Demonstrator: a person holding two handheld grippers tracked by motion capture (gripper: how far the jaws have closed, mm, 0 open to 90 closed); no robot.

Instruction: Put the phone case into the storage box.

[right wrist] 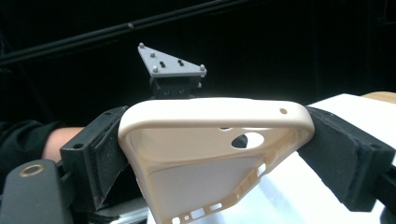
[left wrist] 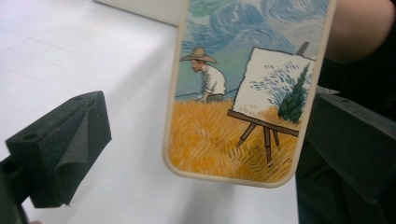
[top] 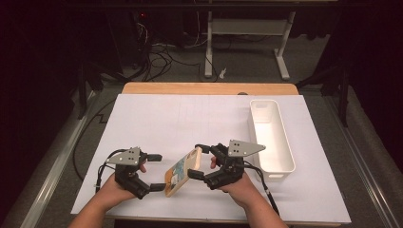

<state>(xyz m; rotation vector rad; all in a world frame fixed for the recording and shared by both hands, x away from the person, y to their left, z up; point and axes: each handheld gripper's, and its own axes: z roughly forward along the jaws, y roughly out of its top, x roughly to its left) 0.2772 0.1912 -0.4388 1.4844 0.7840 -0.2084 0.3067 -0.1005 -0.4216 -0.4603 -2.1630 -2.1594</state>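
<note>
A white sheet [top: 190, 123] covers the wooden counter [top: 209, 88]. Beyond it lies grey floor [top: 247, 57] with tangled black cables [top: 159, 59] and the white legs of a desk frame [top: 244, 33]. The surroundings are dark, perhaps black curtains.

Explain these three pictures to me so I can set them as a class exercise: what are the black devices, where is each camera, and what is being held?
A person holds a hand-operated gripper with two black jaws in each hand. The high view looks down on the table; the other two cameras ride on the grippers and look along their jaws. On the white sheet stands a long white bin. The right gripper clamps a cream phone case by its edges; its view shows the hollow inside. The left gripper stands open around the case's lower end, and its view shows the printed back: a painter at an easel in a yellow field.
</note>
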